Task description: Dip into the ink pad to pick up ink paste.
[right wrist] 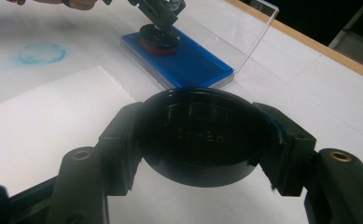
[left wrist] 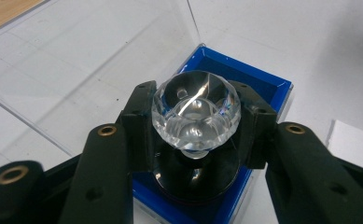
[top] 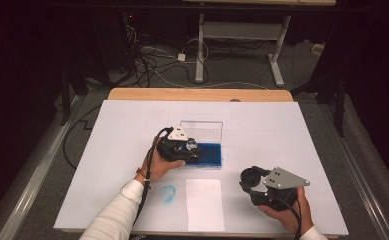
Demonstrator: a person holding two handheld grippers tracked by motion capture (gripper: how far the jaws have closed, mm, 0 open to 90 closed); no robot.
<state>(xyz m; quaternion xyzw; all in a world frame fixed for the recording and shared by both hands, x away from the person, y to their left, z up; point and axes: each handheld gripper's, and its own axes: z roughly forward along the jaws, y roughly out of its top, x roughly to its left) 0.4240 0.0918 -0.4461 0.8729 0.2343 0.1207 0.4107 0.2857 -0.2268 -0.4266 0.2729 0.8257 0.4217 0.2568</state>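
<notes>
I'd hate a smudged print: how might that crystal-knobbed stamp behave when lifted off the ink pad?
The stamp has a smooth faceted knob, so it is probably slippery between the pads of the left gripper. Its wide round base on the blue ink pad suggests it stands steadily.

Crystal-knobbed stamp (left wrist: 195, 112) clamped over blue ink pad (left wrist: 244, 74)

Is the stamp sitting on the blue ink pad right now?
Touching. The right gripper view shows the stamp base resting flat on the blue ink pad.

Upright clear lid (top: 201, 129) behind ink pad (top: 209, 155)
</notes>
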